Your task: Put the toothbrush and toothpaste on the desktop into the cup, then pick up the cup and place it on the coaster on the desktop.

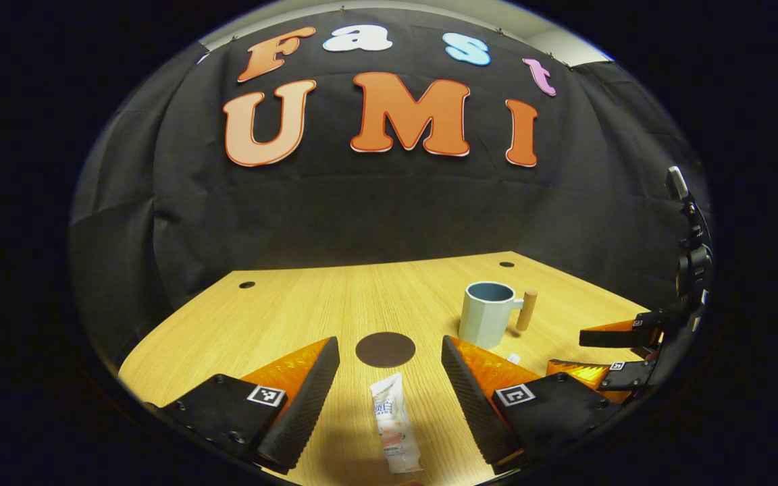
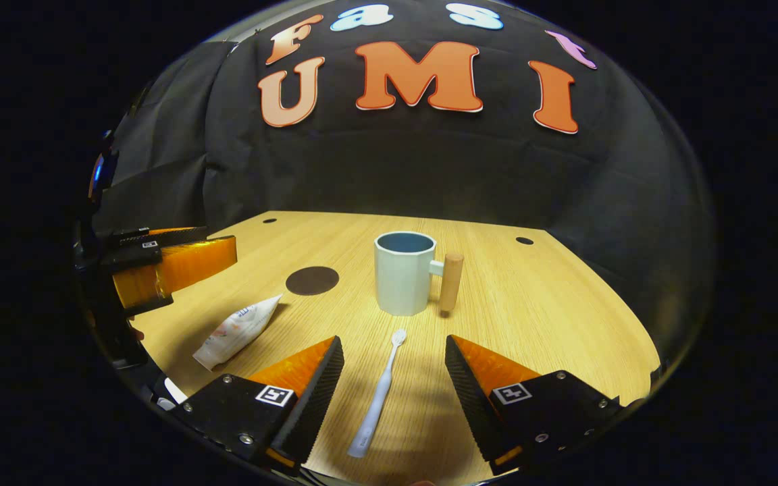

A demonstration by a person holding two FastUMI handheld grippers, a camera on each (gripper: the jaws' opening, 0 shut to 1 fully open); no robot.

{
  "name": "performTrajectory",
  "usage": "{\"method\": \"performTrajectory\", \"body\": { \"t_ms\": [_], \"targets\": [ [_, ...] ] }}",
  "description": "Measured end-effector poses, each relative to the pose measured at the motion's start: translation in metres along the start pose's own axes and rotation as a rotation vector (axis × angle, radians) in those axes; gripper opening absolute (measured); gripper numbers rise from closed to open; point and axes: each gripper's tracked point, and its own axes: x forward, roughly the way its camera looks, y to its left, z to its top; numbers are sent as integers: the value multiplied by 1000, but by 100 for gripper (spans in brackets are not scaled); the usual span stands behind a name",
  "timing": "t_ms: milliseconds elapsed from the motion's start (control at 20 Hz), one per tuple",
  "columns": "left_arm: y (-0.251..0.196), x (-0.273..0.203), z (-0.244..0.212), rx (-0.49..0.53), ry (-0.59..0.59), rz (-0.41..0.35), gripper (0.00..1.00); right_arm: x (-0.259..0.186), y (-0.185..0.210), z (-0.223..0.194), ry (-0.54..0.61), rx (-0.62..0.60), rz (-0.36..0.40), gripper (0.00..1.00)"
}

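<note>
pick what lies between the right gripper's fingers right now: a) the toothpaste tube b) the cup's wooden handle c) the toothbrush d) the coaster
c: in the right gripper view the toothbrush lies flat on the desktop between the open right gripper fingers, untouched, its head toward the cup.

We see bare wood all around the pale blue faceted mug with a wooden peg handle [image 2: 402,273] on the light wooden desktop [image 2: 551,304]. Left of the mug lie the flat dark round coaster [image 2: 312,280] and white toothpaste tube [image 2: 237,331], before it the white toothbrush [image 2: 379,398], each well apart from it.
</note>
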Motion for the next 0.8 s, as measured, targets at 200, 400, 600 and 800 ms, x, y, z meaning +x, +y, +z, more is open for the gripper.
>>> {"method": "performTrajectory", "body": {
  "t_ms": [200,400,600,800],
  "targets": [
    [0,8,-26,14,89,-3,97,10,4,-25,99,-2,24,86],
    [-3,18,-48,15,179,-15,97,9,5,-33,166,0,13,84],
    [-8,21,-70,15,250,-21,97,13,9,-35,204,-32,14,84],
    [-9,22,-90,-5,327,-35,97,13,19,-32,234,-17,32,67]
  ]
}}
